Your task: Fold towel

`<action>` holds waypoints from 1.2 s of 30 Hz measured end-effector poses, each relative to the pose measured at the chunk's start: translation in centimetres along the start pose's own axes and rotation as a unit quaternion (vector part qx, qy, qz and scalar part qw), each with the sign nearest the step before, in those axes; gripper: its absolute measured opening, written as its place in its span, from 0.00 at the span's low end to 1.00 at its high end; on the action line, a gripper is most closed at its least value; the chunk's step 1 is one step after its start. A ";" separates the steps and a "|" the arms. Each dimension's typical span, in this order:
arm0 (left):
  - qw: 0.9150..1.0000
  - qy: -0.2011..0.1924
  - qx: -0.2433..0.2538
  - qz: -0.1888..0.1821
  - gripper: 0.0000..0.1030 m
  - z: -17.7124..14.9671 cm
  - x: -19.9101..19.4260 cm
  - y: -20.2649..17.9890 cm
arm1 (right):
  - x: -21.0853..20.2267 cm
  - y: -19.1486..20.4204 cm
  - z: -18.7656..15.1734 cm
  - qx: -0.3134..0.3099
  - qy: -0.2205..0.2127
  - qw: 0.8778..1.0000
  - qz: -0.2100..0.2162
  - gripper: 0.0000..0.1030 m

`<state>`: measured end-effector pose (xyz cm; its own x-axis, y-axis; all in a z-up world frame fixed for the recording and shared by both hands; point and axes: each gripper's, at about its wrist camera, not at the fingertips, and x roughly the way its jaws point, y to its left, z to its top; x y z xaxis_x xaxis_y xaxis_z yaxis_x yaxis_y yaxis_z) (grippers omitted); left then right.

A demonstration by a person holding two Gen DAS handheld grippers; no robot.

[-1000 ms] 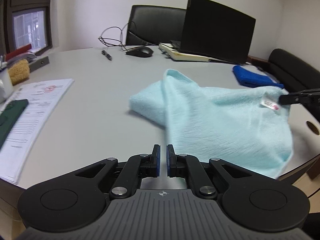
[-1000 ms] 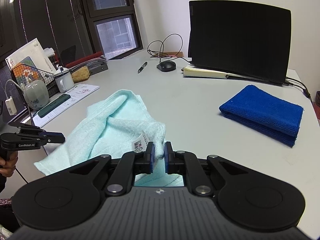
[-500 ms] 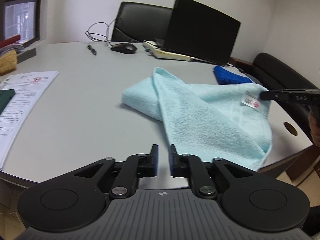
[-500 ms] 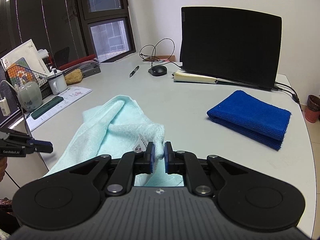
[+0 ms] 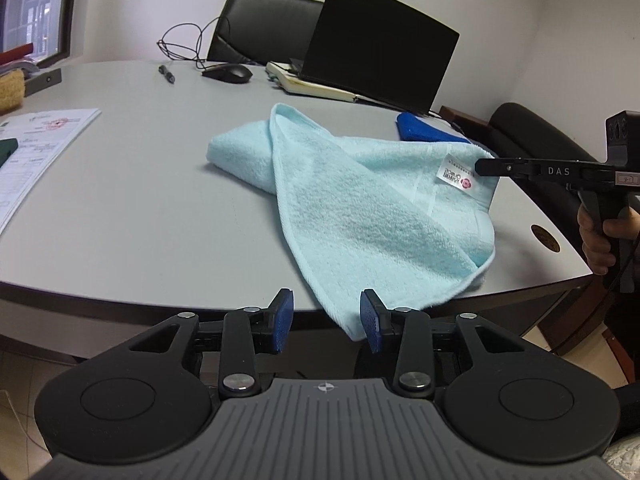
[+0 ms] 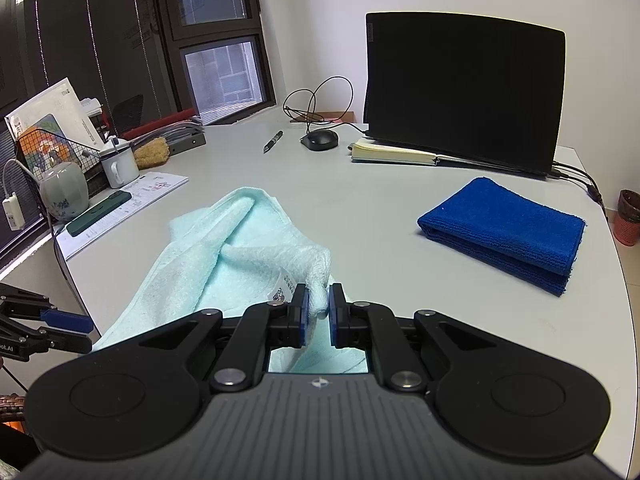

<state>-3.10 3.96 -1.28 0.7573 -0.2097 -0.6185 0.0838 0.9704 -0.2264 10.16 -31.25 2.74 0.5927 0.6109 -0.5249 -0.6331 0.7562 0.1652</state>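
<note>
Fluffy looped terry cloth on the light blue towel (image 5: 360, 208), with a glossy printed label (image 5: 454, 174). Finer, denser microfibre on the folded dark blue cloth (image 6: 508, 228). Smooth matt grey table top (image 6: 360, 200). Matt black plastic laptop lid (image 6: 464, 92).

The grey bench (image 6: 380, 208) holds a light blue towel (image 6: 240, 248) just ahead of the right hand-held gripper (image 6: 318, 312). A folded dark blue cloth (image 6: 504, 228) lies to that gripper's right. Far ahead sit a laptop (image 6: 464, 88), notebook (image 6: 392, 154), mouse (image 6: 319, 139) and pen (image 6: 273, 141), with papers (image 6: 132, 200) to the left.
</note>
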 end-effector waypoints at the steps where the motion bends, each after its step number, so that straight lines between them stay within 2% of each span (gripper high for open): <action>1: 1.000 0.000 -0.002 0.006 0.39 -0.2 -0.1 -0.1 | 0.0 0.1 0.0 -0.001 0.000 1.000 0.001 0.11; 6: 0.998 -0.004 -0.064 0.018 0.39 -1.2 0.0 0.3 | 0.0 0.3 -0.1 -0.007 -0.001 1.000 0.006 0.11; 9: 0.993 -0.008 -0.117 0.008 0.39 -1.7 0.1 0.9 | 0.0 0.3 -0.1 -0.010 -0.001 1.000 0.010 0.11; 15: 0.981 -0.013 -0.192 -0.013 0.38 -2.4 0.5 1.2 | 0.0 0.2 -0.2 -0.016 -0.002 1.000 0.019 0.11; 19: 0.976 -0.014 -0.218 -0.025 0.30 -2.5 0.8 0.9 | -0.1 0.1 -0.2 -0.017 -0.005 0.999 0.026 0.11; 26: 0.960 -0.018 -0.273 -0.055 0.28 -3.0 1.0 1.7 | -0.3 -0.2 -0.4 -0.014 -0.009 0.999 0.034 0.11; 27: 0.960 -0.017 -0.273 -0.056 0.18 -3.0 1.0 1.7 | -0.3 -0.3 -0.5 -0.013 -0.010 0.999 0.035 0.11; 28: 0.960 -0.016 -0.273 -0.057 0.15 -3.0 1.1 1.7 | -0.3 -0.3 -0.5 -0.013 -0.010 0.999 0.035 0.11; 32: 0.969 -0.035 -0.239 -0.052 0.08 -2.5 0.3 1.1 | -0.6 -0.2 -0.5 -0.018 -0.013 0.999 0.034 0.11; 36: 0.975 -0.055 -0.209 -0.045 0.08 -1.8 -0.7 0.9 | -1.1 -0.1 -0.1 -0.025 -0.022 0.999 0.029 0.10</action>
<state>-4.75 4.78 -2.36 0.8259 -0.2549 -0.5029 -0.1012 0.8105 -0.5770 9.51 -32.01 3.18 0.5749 0.6641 -0.4779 -0.6903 0.7073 0.1524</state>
